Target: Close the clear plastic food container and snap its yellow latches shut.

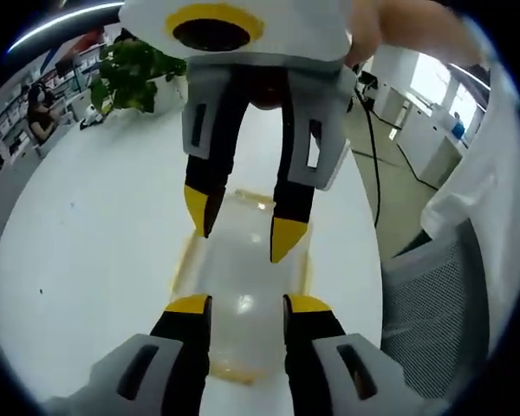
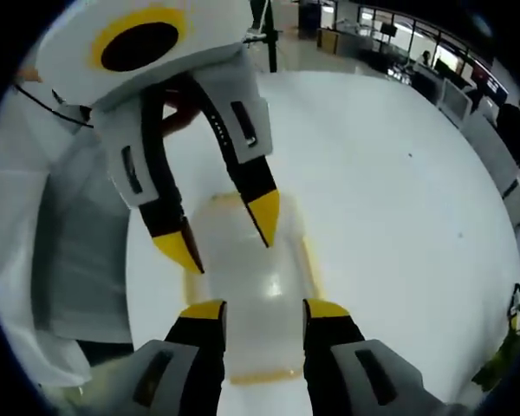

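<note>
Left gripper and right gripper face each other — open — over container.

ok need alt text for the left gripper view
A clear plastic food container with yellow latches lies on a white table, lid down, between two open tongs facing each other: the left tongs rise from the bottom, the right tongs reach down from the top. A potted plant stands behind.

Bright, even overhead light; glare on the white table; fisheye-bent, softly blurred edges.
</note>
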Tool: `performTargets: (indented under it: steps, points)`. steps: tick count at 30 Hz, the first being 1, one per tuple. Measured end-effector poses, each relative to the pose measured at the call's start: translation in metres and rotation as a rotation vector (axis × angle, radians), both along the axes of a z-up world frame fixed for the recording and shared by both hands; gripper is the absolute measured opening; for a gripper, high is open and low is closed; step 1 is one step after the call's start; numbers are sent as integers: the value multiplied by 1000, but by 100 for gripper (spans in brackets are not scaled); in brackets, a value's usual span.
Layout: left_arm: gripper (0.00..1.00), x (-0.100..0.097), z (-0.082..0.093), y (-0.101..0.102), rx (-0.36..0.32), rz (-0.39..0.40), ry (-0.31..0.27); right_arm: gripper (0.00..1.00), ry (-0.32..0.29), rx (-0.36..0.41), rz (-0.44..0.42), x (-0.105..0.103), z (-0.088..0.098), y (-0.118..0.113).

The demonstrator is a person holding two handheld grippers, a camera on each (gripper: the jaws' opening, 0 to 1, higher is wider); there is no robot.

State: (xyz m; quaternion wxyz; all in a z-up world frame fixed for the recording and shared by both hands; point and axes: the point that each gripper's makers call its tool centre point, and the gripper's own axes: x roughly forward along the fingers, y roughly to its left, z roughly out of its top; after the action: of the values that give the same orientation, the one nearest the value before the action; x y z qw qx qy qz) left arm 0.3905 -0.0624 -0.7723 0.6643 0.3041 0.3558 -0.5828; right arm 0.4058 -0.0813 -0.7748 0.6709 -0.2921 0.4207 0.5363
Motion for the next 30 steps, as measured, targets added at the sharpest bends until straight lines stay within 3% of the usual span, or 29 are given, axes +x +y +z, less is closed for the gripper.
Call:
performTargets:
  steps: [18, 30]
  points:
    - [38, -21, -7, -2, 6, -15, -10, 36, -11, 19, -6, 11, 3, 8]
    - [41, -24, -9, -4, 8, 9, -59, 38, -19, 30, -9, 22, 4, 16]
